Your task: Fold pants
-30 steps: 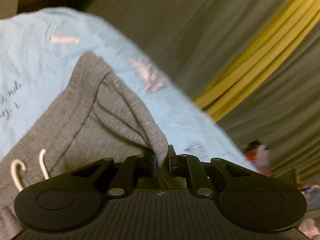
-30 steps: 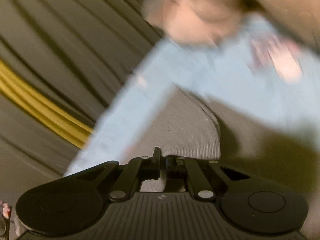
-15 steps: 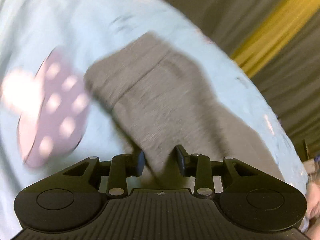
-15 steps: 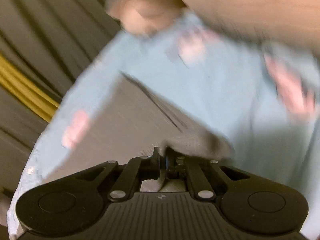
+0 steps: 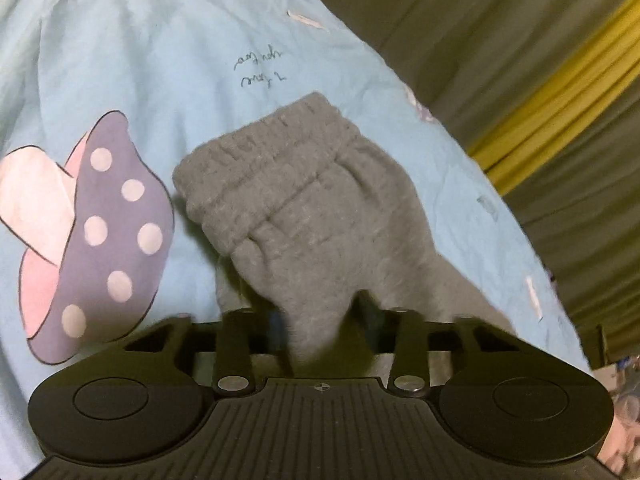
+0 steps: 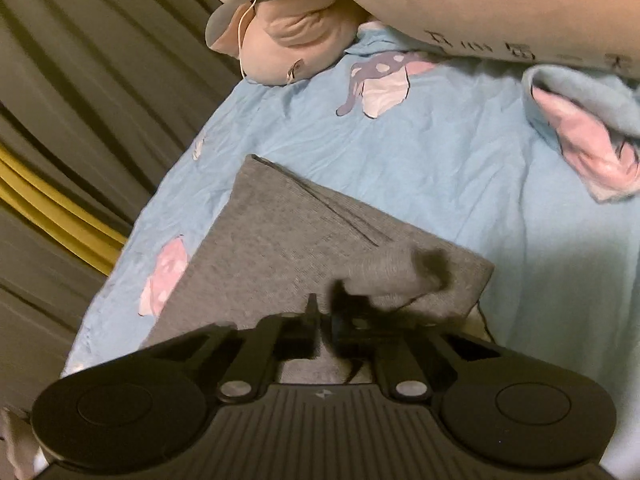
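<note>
We see left gripper: jaws just closing in, narrow, gray pants bunched between them, waistband at 12 o'clock on the blue sheet | right gripper: pinched tight on a pants fold; pillow at 12

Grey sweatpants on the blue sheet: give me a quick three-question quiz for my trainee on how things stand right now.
1. True or false: the grey sweatpants lie on a light blue printed sheet.
2. Pick one. The right gripper is: A) wide open above the sheet; B) shut on a fold of the sweatpants; C) out of view.
3. In the left wrist view, what pattern covers the purple print on the sheet?

Key: 1 true; 2 B; 3 white dots.
</note>
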The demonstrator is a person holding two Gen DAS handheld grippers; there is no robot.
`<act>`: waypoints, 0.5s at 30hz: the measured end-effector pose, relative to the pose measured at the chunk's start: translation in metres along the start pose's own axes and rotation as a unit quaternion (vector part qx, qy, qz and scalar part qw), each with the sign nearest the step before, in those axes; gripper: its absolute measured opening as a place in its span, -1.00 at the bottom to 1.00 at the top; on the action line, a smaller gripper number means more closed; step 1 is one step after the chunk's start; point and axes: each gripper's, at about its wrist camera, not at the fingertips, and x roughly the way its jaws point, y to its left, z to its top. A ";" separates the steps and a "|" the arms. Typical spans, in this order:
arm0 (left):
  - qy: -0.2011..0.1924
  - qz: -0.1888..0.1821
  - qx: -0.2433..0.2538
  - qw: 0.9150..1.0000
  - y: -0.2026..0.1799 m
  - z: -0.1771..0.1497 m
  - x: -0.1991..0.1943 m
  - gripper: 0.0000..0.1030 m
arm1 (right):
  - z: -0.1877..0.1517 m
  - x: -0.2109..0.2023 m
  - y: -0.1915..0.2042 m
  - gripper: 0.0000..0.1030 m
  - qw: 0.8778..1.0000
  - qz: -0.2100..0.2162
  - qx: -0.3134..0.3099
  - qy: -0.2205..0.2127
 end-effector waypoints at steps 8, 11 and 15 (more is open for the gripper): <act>-0.014 -0.016 0.003 1.000 -0.012 0.017 -0.009 -0.74 | 0.022 -0.006 0.036 -0.91 0.999 0.045 -0.002 -0.014; -0.042 -0.039 -0.004 0.998 -0.008 0.021 -0.033 -0.75 | 0.043 -0.049 0.043 -0.92 0.985 0.160 0.024 -0.065; -0.031 -0.011 0.006 0.999 0.007 0.015 -0.038 -0.75 | 0.043 -0.071 0.029 -0.91 0.984 0.151 -0.031 -0.085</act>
